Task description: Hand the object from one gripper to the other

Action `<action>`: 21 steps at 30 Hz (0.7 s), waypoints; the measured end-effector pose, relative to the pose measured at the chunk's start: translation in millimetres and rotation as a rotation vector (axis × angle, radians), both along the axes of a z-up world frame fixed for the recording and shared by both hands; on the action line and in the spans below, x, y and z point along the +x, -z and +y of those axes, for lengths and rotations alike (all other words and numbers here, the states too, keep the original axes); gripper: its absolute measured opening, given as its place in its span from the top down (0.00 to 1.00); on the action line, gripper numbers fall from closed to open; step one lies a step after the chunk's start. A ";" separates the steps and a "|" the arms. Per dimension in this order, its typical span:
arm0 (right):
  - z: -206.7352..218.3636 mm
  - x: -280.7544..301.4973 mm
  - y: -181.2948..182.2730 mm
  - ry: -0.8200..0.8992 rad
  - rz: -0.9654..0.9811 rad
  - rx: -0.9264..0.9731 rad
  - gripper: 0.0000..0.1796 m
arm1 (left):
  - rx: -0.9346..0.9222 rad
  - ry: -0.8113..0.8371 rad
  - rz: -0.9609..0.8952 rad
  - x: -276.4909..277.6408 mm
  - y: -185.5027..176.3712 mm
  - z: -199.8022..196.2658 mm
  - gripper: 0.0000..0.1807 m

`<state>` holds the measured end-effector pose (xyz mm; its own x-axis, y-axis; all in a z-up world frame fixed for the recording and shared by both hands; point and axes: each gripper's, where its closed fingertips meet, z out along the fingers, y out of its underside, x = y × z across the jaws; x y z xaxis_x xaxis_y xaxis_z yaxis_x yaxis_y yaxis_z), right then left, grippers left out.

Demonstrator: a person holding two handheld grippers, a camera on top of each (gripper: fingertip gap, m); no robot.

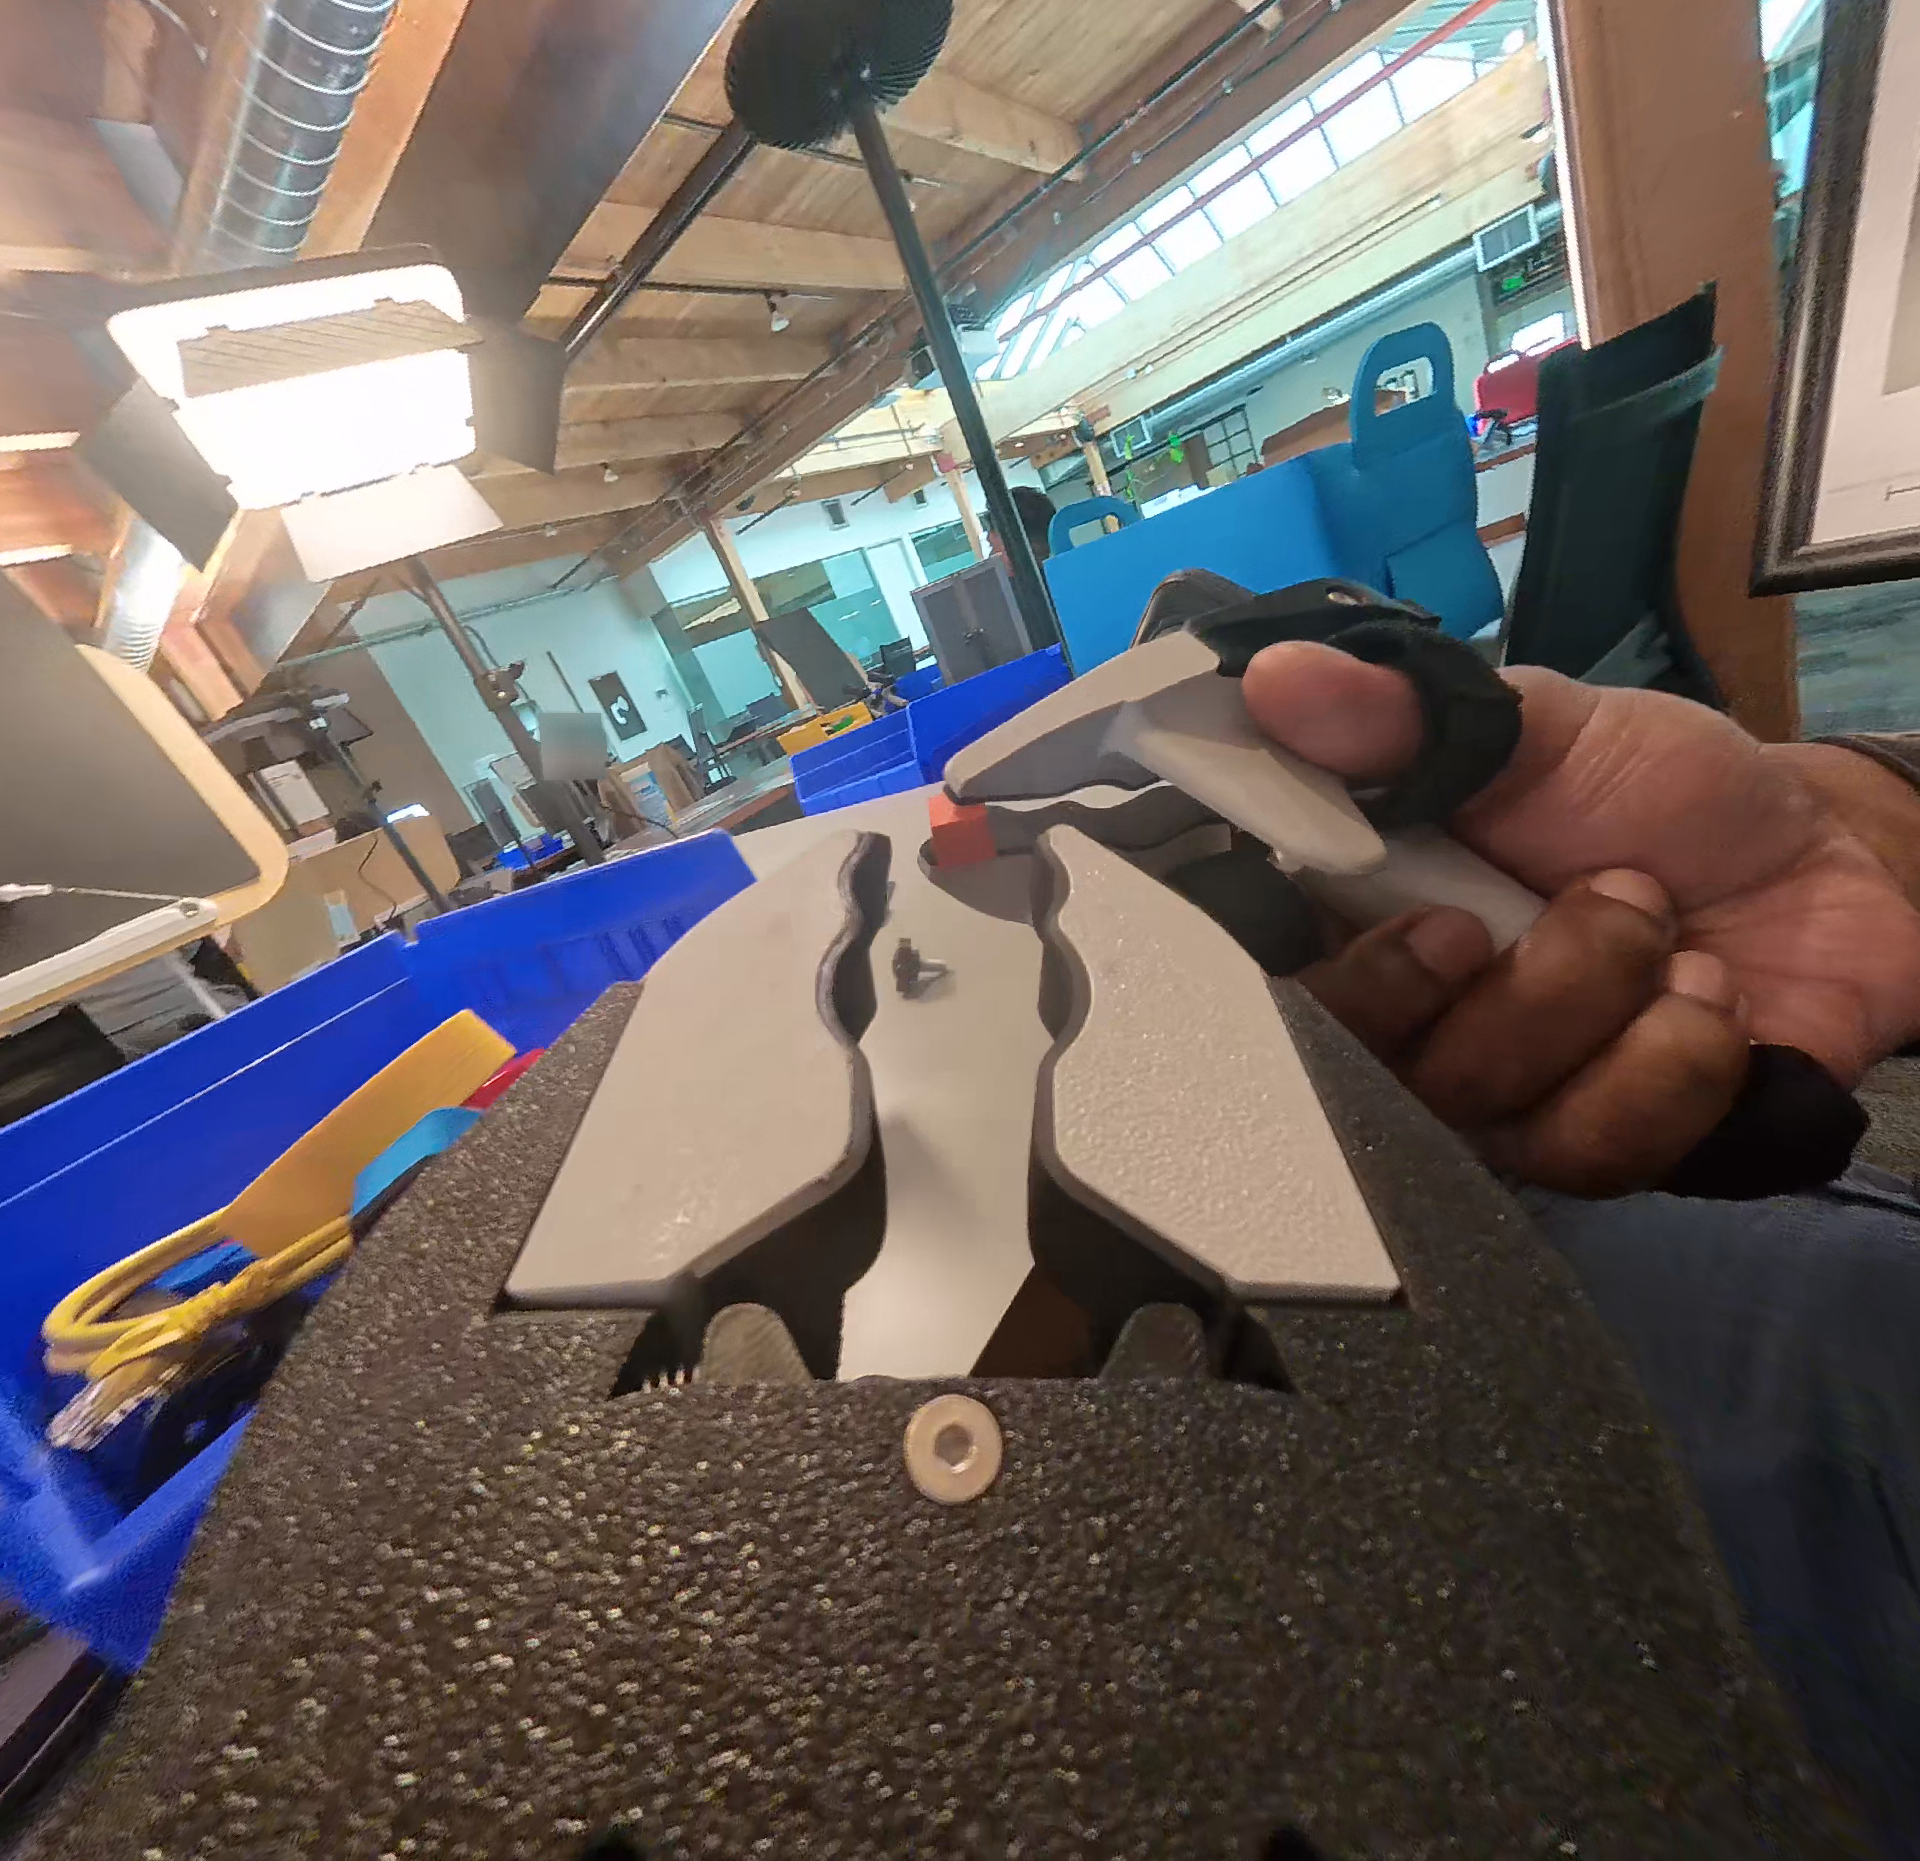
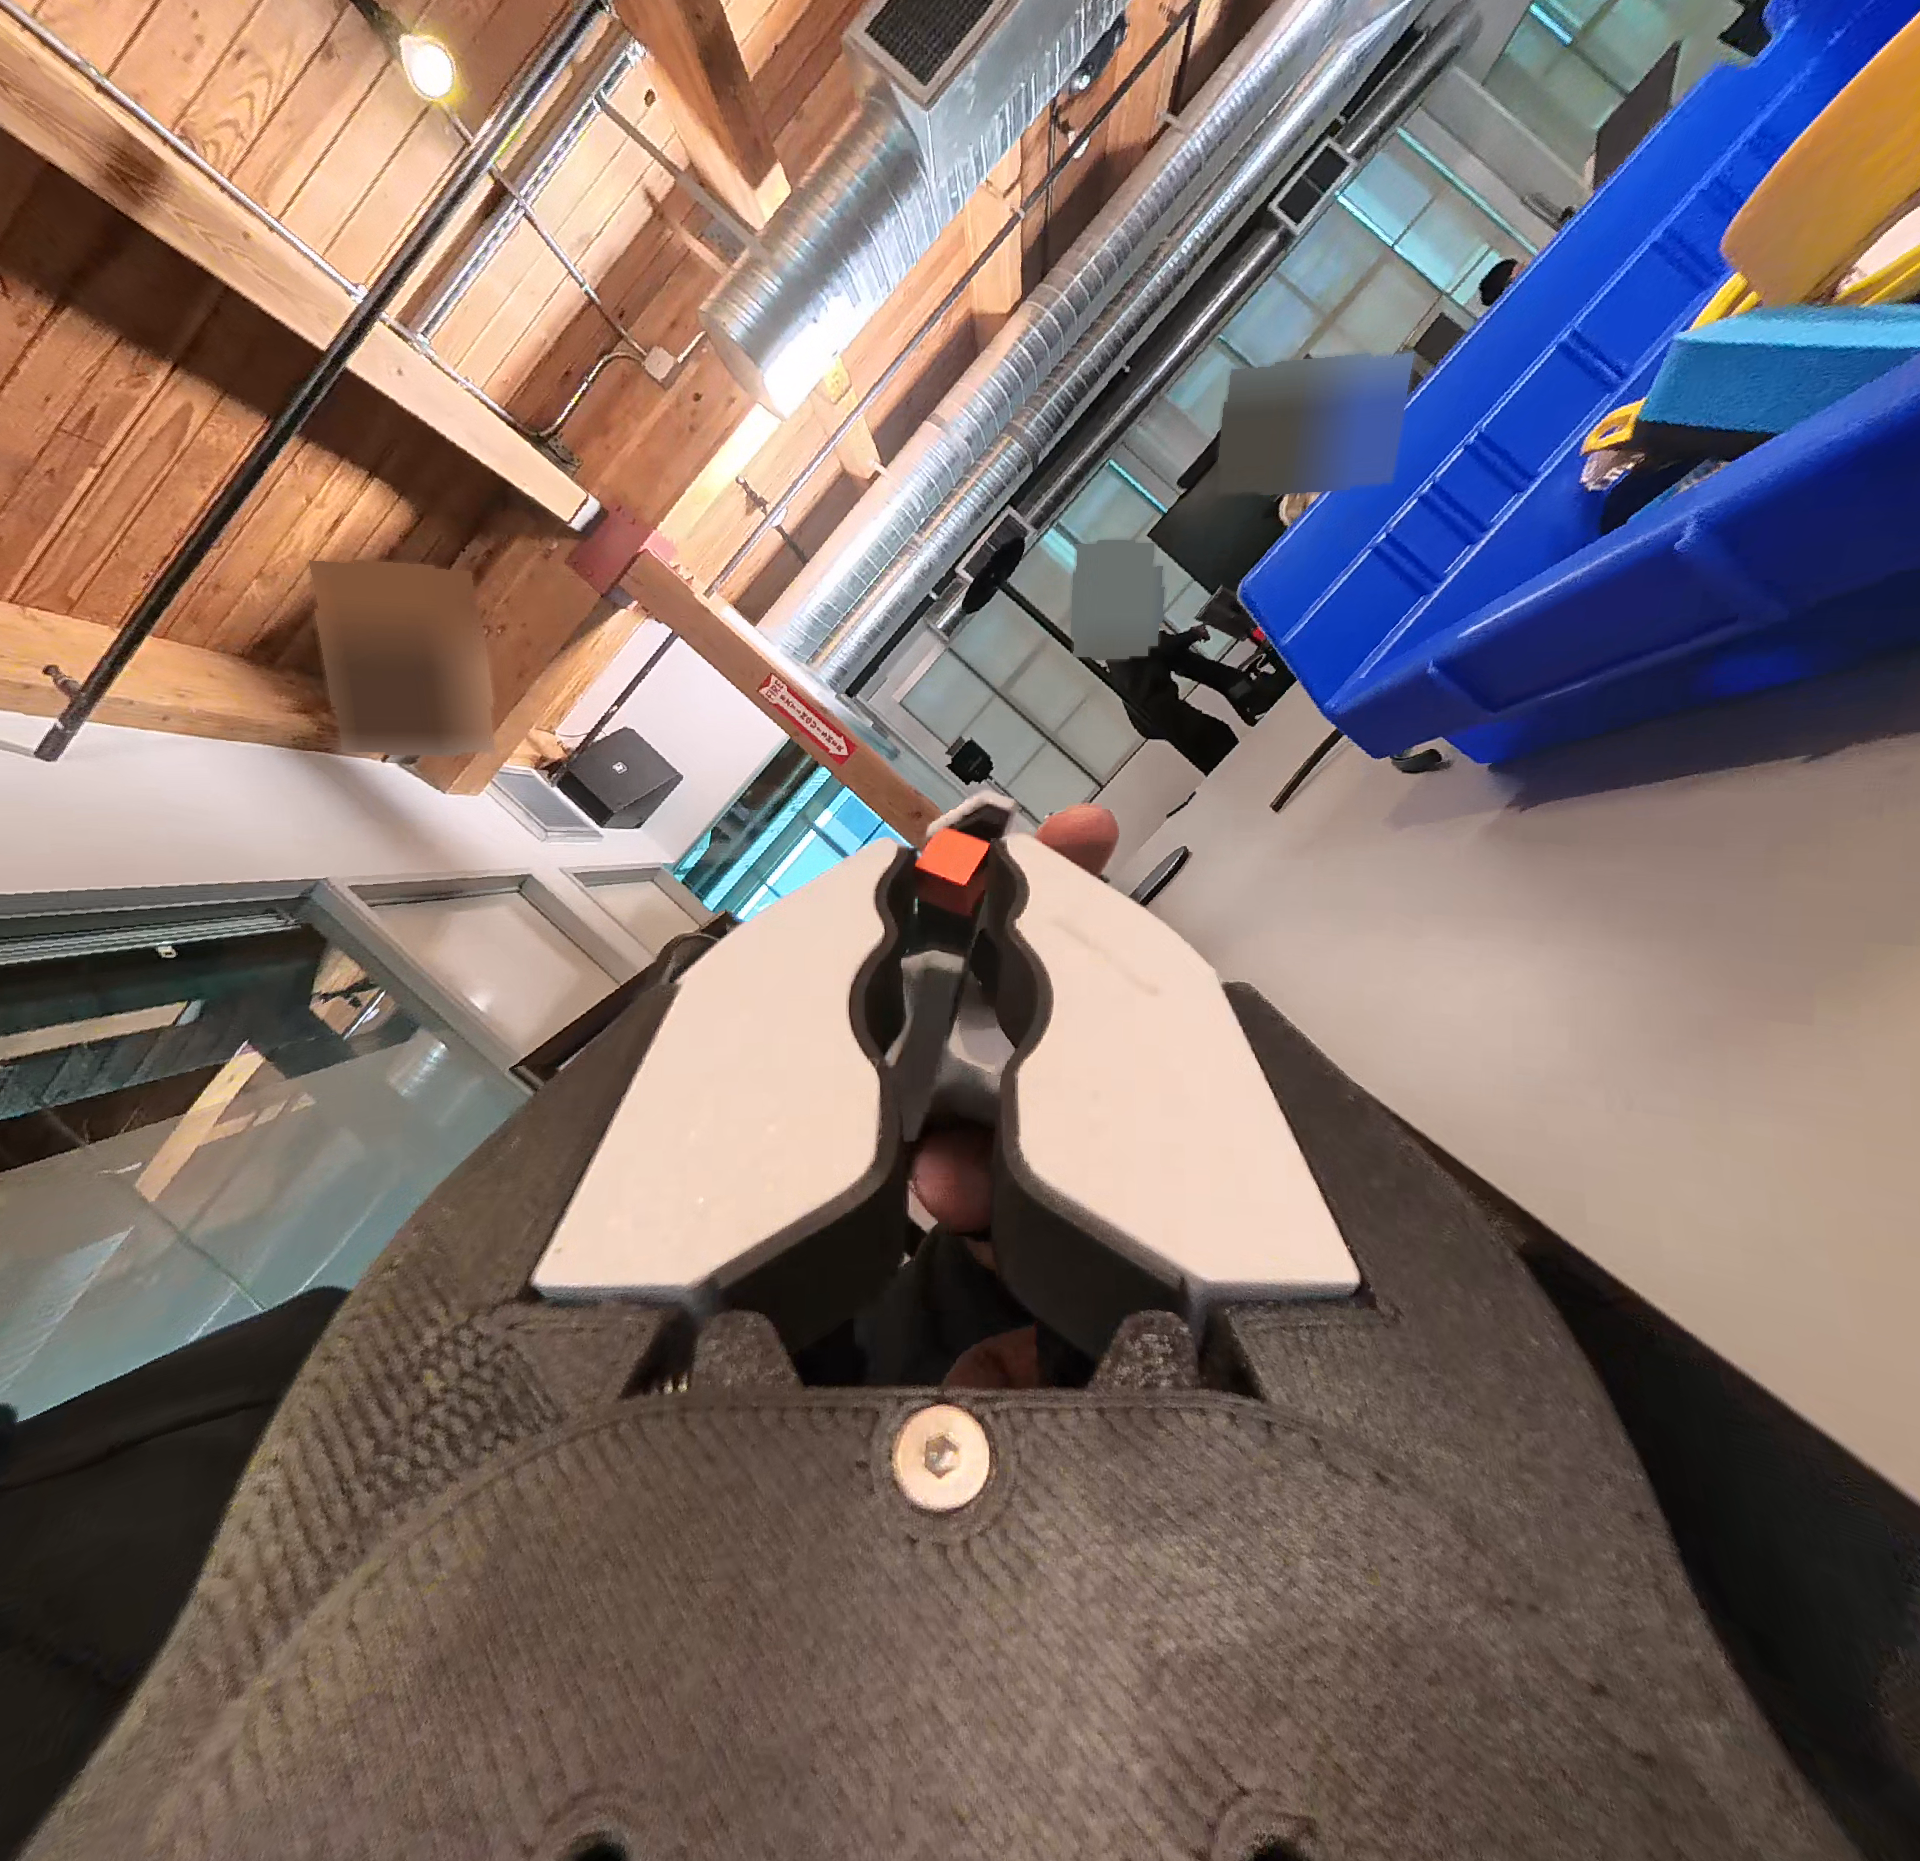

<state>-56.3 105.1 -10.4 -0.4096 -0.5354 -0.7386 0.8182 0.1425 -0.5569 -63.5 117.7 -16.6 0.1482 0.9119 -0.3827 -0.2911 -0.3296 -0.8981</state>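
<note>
We see blue bins (image 1: 582,938) ringing table (image 2: 1455,980), clear of exchange zone. Left gripper (image 1: 961,855) spread wide, tips flanking orange cube (image 1: 958,832) so it can take over. Right gripper (image 2: 951,876) clenched on cube at very tips, leaving faces exposed for receiver, we judge.

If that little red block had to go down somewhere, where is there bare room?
The pale table lies bare below the blue bins. The bins are crowded with cables and tools; the red block sits between the right gripper tips.
</note>
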 end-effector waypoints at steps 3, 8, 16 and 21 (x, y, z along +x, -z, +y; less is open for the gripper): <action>8.0 -5.8 -0.1 0.029 -0.003 0.000 0.93 | -0.003 0.029 0.005 -8.3 0.0 8.6 0.86; 18.4 -14.2 0.5 0.081 -0.009 -0.002 0.93 | -0.001 0.078 0.024 -16.3 -3.3 21.1 0.94; 29.7 -38.8 5.8 0.284 0.161 0.026 0.89 | 0.146 0.159 -0.107 -31.2 0.1 21.0 0.94; 36.8 -50.2 6.3 0.494 0.574 0.028 0.86 | 0.426 0.230 -0.181 -31.0 -7.8 0.2 0.94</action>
<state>-106.5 141.9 -16.7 -0.9214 -0.1740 -0.3475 0.3730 -0.1447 -0.9165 -94.5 117.8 -8.8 0.3931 0.9172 0.0658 -0.1405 0.1307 -0.9814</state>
